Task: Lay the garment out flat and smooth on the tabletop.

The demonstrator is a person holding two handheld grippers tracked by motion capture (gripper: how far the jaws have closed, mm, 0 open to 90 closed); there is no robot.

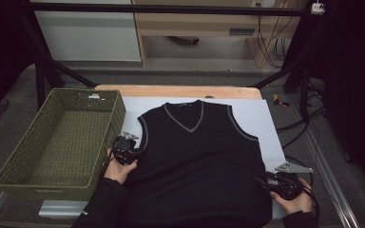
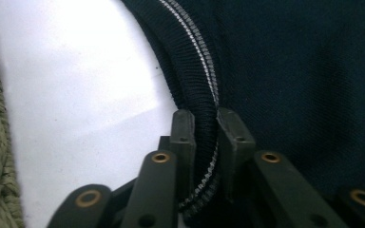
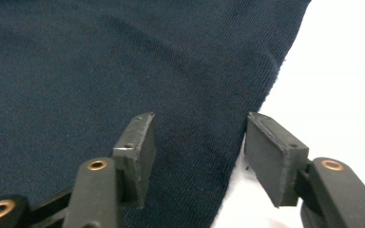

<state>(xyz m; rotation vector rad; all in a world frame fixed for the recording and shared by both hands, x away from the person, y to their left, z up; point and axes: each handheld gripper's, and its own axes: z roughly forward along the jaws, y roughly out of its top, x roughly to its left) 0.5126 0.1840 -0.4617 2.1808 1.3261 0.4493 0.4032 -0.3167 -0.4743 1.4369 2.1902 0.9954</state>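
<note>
A black knitted sleeveless vest with grey trim [image 1: 199, 161] lies flat on the white sheet across the table's near edge. The left tongs [image 2: 205, 121] are clamped on its ribbed armhole edge. The right tongs [image 3: 197, 142] stand apart, straddling the vest's side edge unpinched; lifting now would drag it lopsided.
</note>
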